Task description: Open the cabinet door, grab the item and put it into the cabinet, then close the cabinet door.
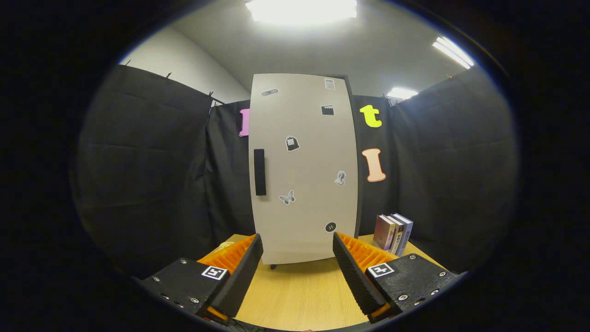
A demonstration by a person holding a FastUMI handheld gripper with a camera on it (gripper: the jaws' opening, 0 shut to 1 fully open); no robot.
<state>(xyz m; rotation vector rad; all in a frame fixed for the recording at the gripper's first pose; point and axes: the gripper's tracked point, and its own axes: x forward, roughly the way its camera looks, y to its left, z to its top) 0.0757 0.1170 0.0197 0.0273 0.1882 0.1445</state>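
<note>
Claw (297,246) spread wide, nothing between its fingers. Cabinet (304,170) stands upright on the counter (299,290) just beyond the fingertips, door shut, dark handle (260,172) on its left edge. Books (393,233) upright beside cabinet's right.

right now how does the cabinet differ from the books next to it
The cabinet is tall and pale, with a dark handle and small stickers on its shut door; the books are short and coloured. The cabinet stands straight ahead, beyond the open gripper fingers; the books stand beside its right edge. Both stand upright on the wooden table.
</note>
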